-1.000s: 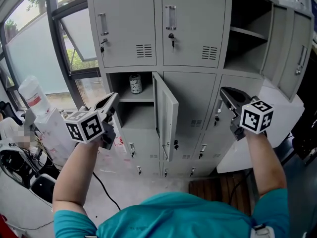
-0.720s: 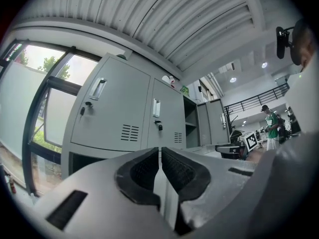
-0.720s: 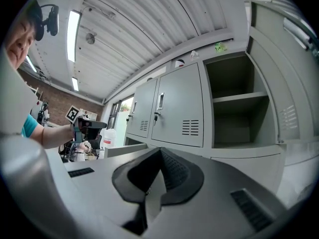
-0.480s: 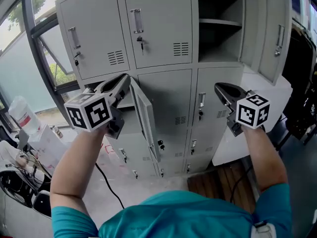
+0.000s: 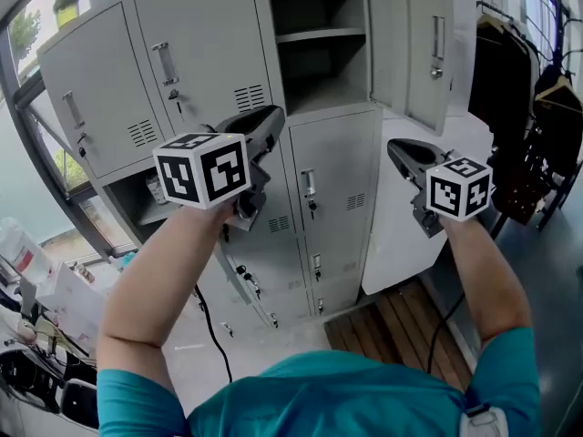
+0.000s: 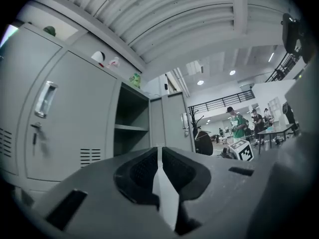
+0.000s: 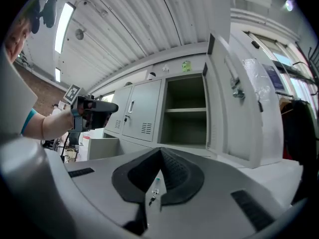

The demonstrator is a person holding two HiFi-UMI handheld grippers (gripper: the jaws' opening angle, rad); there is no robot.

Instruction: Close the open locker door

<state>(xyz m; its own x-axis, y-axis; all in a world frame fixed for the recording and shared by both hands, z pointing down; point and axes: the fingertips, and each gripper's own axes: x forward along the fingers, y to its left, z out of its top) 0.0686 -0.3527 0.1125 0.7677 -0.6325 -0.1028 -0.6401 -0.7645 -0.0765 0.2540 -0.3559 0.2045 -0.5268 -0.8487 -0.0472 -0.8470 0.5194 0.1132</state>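
The grey locker bank has an upper compartment [image 5: 314, 57] standing open, its door [image 5: 426, 39] swung out to the right. A lower door [image 5: 241, 285] also hangs open, seen edge-on behind my left forearm. My left gripper [image 5: 271, 115] is shut and empty, held level in front of the closed lockers just left of and below the open compartment [image 6: 130, 128]. My right gripper [image 5: 393, 146] is shut and empty, below the open door [image 7: 234, 103], apart from it. The right gripper view shows the left gripper [image 7: 94, 107] off to the left.
Dark clothes [image 5: 510, 107] hang at the far right. A wooden floor board [image 5: 401, 326] lies in front of the lockers, with a black cable [image 5: 209, 335] beside it. Boxes and clutter [image 5: 55, 299] fill the left. People [image 6: 239, 126] stand far back in the hall.
Both grippers have swung right, away from the lower open locker toward the upper open one. The left gripper rose and now hides most of the lower door.
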